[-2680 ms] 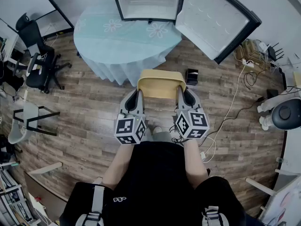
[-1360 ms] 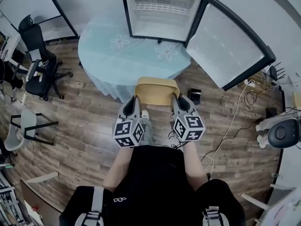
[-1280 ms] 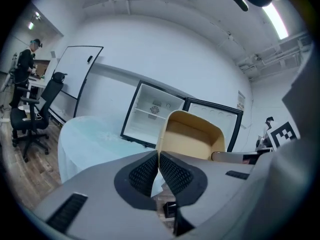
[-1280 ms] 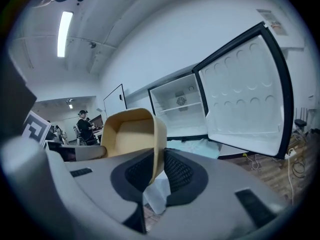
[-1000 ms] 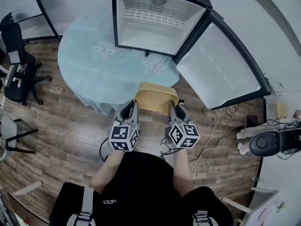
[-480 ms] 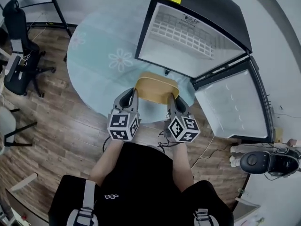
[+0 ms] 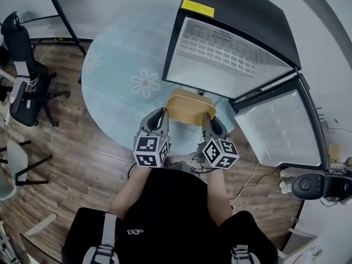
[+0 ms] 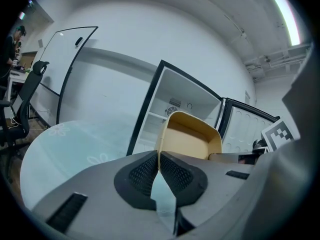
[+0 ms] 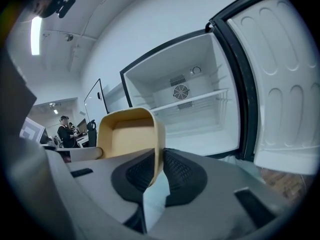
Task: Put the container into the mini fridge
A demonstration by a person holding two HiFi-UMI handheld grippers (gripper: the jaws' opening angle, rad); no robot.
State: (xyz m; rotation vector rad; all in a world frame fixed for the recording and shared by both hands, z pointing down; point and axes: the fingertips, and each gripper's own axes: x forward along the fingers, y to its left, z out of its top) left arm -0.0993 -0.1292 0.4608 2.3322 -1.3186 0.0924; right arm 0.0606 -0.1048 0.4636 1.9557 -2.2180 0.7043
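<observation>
The tan rectangular plastic container, its side walls pinched in the jaws of the left gripper and right gripper, is held above the blue-clothed round bench, just before the open black mini fridge.

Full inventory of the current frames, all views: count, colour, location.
container: 1, tan-yellow, open top, held up in front of the open fridge
mini fridge: 1, black shell, white inside, on the table
fridge door: 1, white inner face, swung open to the right
wire shelf: 1, white, inside the fridge
table: 1, round, pale blue cloth with flower prints
office chair: 1, black, far left on the wood floor
cable: 1, pale, on the floor below the door
left gripper: 1, grey, shut on the container's left wall
right gripper: 1, grey, shut on its right wall
person: 1, black top, bottom of head view
</observation>
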